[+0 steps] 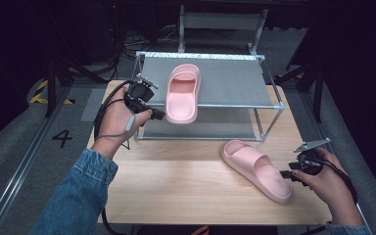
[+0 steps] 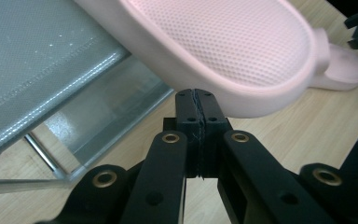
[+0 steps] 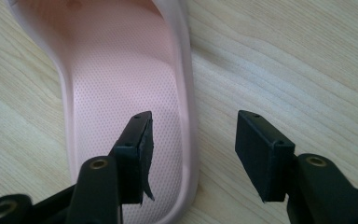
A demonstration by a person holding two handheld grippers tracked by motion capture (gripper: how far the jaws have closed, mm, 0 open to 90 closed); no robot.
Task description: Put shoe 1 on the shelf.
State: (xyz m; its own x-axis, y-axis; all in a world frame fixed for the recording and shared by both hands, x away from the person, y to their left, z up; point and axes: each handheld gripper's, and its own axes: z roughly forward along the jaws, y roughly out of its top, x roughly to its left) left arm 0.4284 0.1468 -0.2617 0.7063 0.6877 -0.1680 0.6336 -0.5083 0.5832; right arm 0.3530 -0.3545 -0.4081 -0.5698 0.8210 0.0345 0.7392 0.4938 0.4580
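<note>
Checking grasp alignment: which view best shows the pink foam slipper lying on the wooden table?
The high view: the whole pink foam slipper on the wooden table shows, toe toward the metal shoe rack. The right gripper view shows its heel, one side rim between the open jaws. The left gripper view catches a far end.

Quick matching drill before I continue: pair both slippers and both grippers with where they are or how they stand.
Things:
1. slipper on the rack
2. slipper on the table
3. left gripper
4. right gripper

States:
A. open, astride a slipper's side rim at the heel
B. lying flat on the wooden tabletop
C. shut, empty, just below a slipper's heel
D. heel overhanging the upper shelf's front edge

Pairs: 1-D, 2-B, 3-C, 4-A
</note>
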